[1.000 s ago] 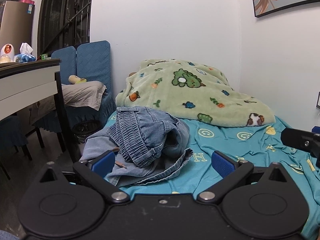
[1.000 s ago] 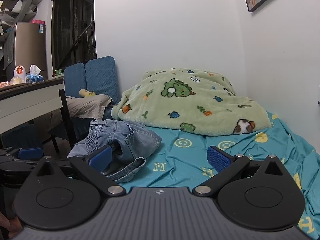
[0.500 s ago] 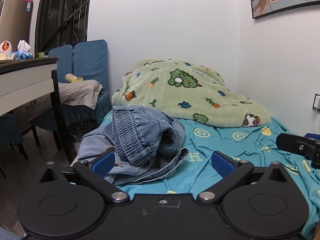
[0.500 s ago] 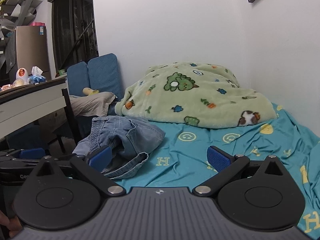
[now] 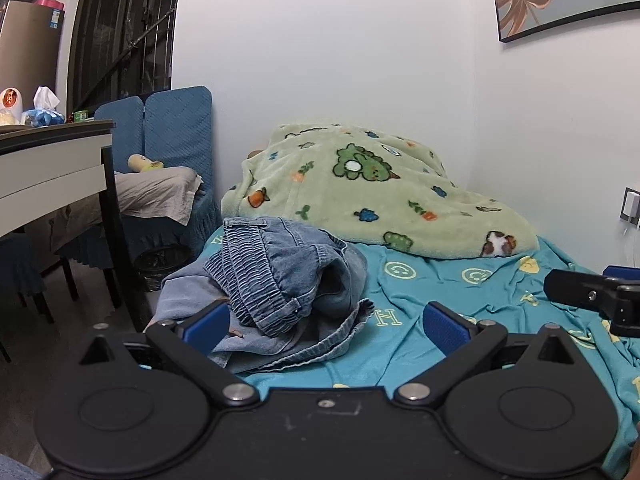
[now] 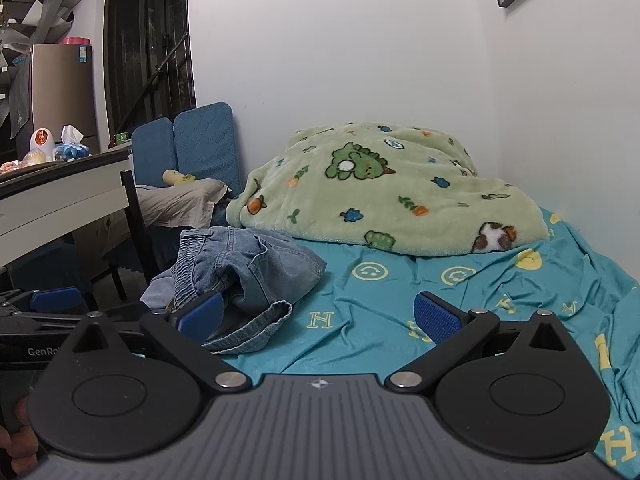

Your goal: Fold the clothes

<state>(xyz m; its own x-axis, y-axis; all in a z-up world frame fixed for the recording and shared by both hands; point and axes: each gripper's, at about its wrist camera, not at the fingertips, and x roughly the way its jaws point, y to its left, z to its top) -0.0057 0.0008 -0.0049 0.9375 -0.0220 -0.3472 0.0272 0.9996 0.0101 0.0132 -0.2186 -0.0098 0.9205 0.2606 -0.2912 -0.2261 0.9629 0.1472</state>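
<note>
jeans [image 5: 280, 280] crumpled on bed [image 5: 440, 320]; left gripper [image 5: 326, 322], right gripper [image 6: 316, 316] both spread wide, empty.

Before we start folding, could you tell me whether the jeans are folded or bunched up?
Bunched up: the jeans lie in a crumpled heap, waistband twisted upward.

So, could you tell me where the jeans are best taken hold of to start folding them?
Probably the elastic waistband: it is the ridge on top of the crumpled jeans, exposed and facing the left gripper. Come from the near edge of the bed, fingers across the band. Both grippers are open.
</note>
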